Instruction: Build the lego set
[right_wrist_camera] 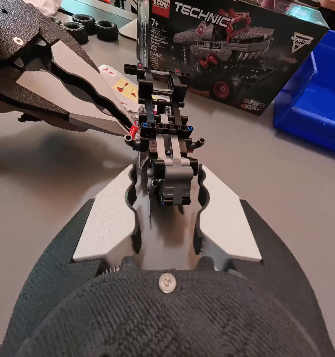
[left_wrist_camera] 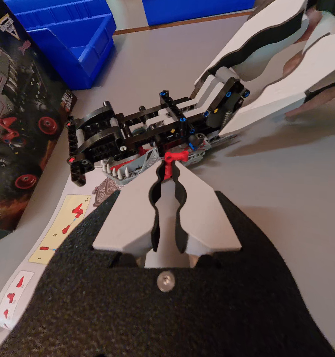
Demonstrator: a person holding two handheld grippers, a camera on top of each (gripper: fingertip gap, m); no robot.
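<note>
A black and grey lego truck chassis [left_wrist_camera: 143,125] lies on its side, its toothed grey panel [left_wrist_camera: 124,170] down on the table. My left gripper [left_wrist_camera: 167,168] is shut on a small red connector piece [left_wrist_camera: 170,164] that touches the chassis's side. My right gripper [right_wrist_camera: 166,172] is shut on the chassis's grey rear end [right_wrist_camera: 177,179]; in the left wrist view it [left_wrist_camera: 215,106] reaches in from the upper right. In the right wrist view the chassis [right_wrist_camera: 162,116] stretches away from me, and the left gripper [right_wrist_camera: 131,129] meets its left side with the red piece [right_wrist_camera: 133,129].
The set's dark box [left_wrist_camera: 17,116] [right_wrist_camera: 230,52] stands just beyond the chassis. Blue bins [left_wrist_camera: 75,44] [right_wrist_camera: 317,100] sit beside the box. The open instruction booklet [left_wrist_camera: 56,228] [right_wrist_camera: 124,87] lies under the left gripper. Black tyres [right_wrist_camera: 93,27] lie at the far left.
</note>
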